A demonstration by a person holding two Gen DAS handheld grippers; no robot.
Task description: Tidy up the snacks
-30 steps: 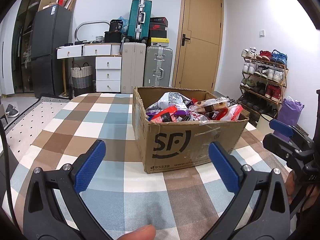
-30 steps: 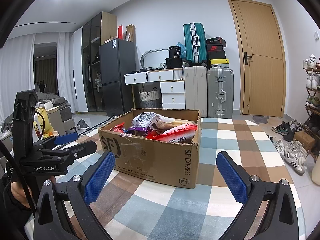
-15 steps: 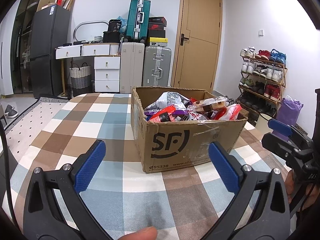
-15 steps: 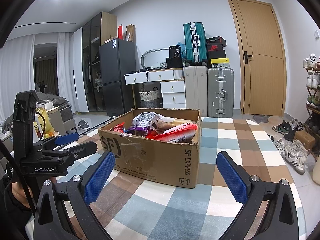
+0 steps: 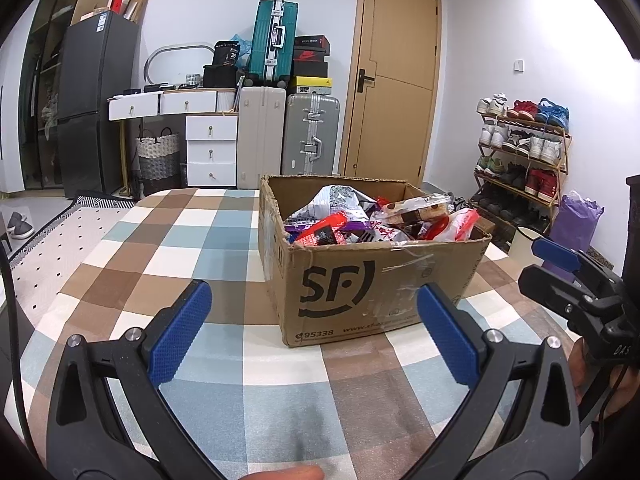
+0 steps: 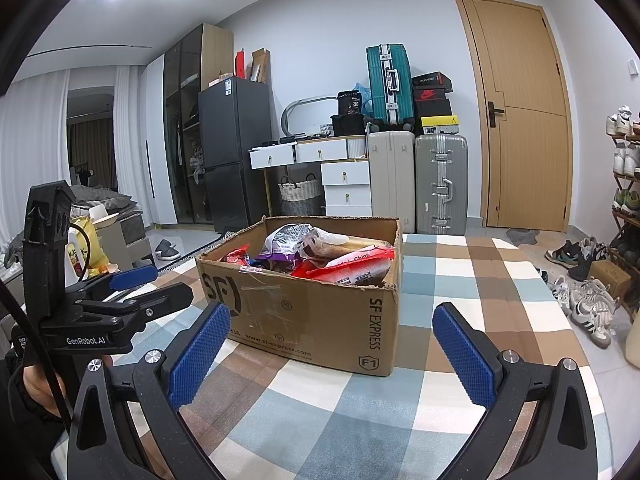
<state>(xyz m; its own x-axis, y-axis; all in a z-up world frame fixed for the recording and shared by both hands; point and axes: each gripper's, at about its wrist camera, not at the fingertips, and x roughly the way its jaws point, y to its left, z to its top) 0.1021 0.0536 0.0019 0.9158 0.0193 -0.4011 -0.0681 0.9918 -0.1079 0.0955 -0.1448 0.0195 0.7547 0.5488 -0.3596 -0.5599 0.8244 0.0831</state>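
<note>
An open cardboard SF Express box [image 5: 372, 280] stands on the checked tablecloth, filled with several snack packets [image 5: 360, 224]; it also shows in the right wrist view [image 6: 304, 316], with the packets [image 6: 320, 256] heaped inside. My left gripper [image 5: 316, 332] is open and empty, just short of the box's near left corner. My right gripper [image 6: 332, 352] is open and empty, in front of the box's near right corner. Each gripper also shows from the side in the other's view, the right one [image 5: 560, 268] and the left one [image 6: 132, 284].
The table with the checked cloth [image 5: 168, 248] stretches to the left of the box. Beyond it stand suitcases [image 5: 288, 136], white drawers [image 5: 208, 140], a dark fridge [image 5: 92, 100], a wooden door [image 5: 392, 80] and a shoe rack [image 5: 520, 148] at the right.
Both views have shifted only very slightly; the box sits a touch lower and closer in the left wrist view. Both grippers stay open and empty.
</note>
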